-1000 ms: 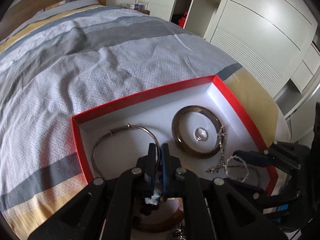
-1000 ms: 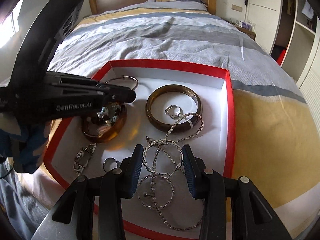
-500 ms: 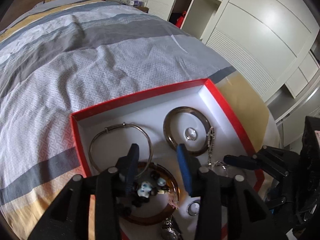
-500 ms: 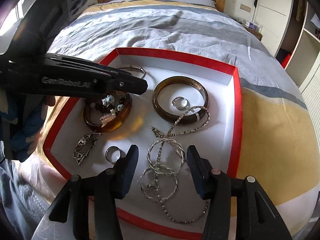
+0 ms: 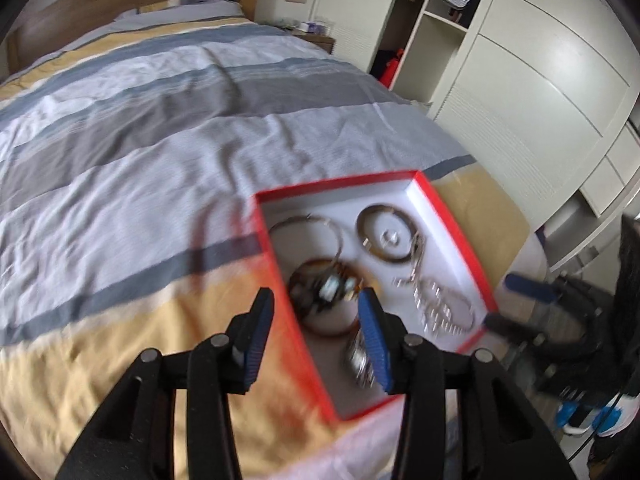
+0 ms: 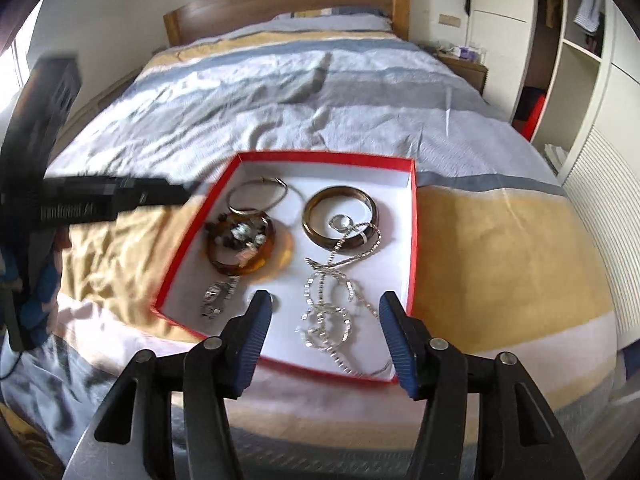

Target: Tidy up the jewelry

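A red box [image 6: 412, 240] with a white floor lies on the bed and holds the jewelry. In it are an amber bangle [image 6: 240, 250] with dark and pale beads inside, a thin silver hoop [image 6: 258, 196], a dark brown bangle [image 6: 340, 216] around a ring [image 6: 340, 222], tangled silver chains [image 6: 332, 304] and a small watch-like piece [image 6: 218, 298]. My left gripper [image 5: 316, 336] is open and empty above the box's left wall [image 5: 280, 276]. My right gripper [image 6: 326, 340] is open and empty over the box's near edge.
The box sits near the foot of a striped grey, white and yellow duvet [image 5: 140, 140]. A wooden headboard [image 6: 288, 4] is at the far end. White wardrobes [image 5: 540, 80] stand to the right. The left gripper's body [image 6: 92, 200] reaches in from the left.
The left gripper opened, left the beads in the amber bangle, and pulled back and to the left. The right gripper also drew back from the box, staying open.
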`<control>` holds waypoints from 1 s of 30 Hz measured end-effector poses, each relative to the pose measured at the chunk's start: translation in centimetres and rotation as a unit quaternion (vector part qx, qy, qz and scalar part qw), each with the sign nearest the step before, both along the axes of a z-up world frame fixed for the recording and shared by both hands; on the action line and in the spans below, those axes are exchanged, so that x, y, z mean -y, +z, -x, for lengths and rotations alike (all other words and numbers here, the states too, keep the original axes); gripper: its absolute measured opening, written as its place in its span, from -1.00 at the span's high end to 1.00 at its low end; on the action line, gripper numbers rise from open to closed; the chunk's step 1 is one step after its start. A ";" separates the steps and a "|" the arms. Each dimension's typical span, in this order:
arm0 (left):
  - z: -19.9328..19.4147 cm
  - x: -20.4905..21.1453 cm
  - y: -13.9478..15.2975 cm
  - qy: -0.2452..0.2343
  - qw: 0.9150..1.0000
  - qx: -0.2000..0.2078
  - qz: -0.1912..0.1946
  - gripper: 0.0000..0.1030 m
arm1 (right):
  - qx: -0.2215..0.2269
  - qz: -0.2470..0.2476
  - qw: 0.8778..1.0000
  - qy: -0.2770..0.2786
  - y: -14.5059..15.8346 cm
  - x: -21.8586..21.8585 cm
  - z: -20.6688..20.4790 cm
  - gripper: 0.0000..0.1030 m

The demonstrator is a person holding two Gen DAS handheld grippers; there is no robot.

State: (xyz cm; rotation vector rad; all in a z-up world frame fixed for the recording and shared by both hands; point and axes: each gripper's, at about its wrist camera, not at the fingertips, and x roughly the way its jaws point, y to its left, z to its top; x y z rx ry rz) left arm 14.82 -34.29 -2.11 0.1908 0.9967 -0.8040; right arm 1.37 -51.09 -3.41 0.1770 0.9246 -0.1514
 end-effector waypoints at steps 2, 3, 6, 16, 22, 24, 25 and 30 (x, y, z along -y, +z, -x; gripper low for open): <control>1.2 -2.3 0.4 0.012 1.000 -0.002 -0.005 0.15 | 0.009 -0.012 1.000 -0.008 0.8 -1.0 0.6 -0.10; 1.7 -3.2 0.5 0.016 1.000 -0.001 -0.008 0.13 | 0.011 -0.016 1.000 -0.009 1.1 -1.4 0.8 -0.13; 3.7 -6.9 1.1 0.039 0.999 0.011 -0.018 0.12 | 0.017 -0.023 1.000 -0.011 1.6 -3.7 1.5 -0.20; 9.5 -19.7 2.6 0.145 0.986 0.067 -0.056 0.01 | 0.038 -0.037 0.998 0.014 3.6 -12.4 2.7 -0.47; 11.9 -25.6 4.2 0.208 0.973 0.092 -0.048 -0.05 | 0.052 -0.022 0.998 0.018 4.9 -16.7 3.5 -0.61; 12.4 -26.9 4.6 0.225 0.969 0.095 -0.044 -0.05 | 0.056 -0.014 0.998 0.024 5.3 -18.0 3.9 -0.71; 12.7 -27.4 4.8 0.233 0.966 0.098 -0.046 -0.05 | 0.057 -0.010 0.998 0.027 5.5 -18.6 4.1 -0.72; 14.1 -28.3 5.6 0.248 0.962 0.112 -0.035 -0.05 | 0.063 0.009 0.998 0.025 6.3 -20.0 5.3 -0.86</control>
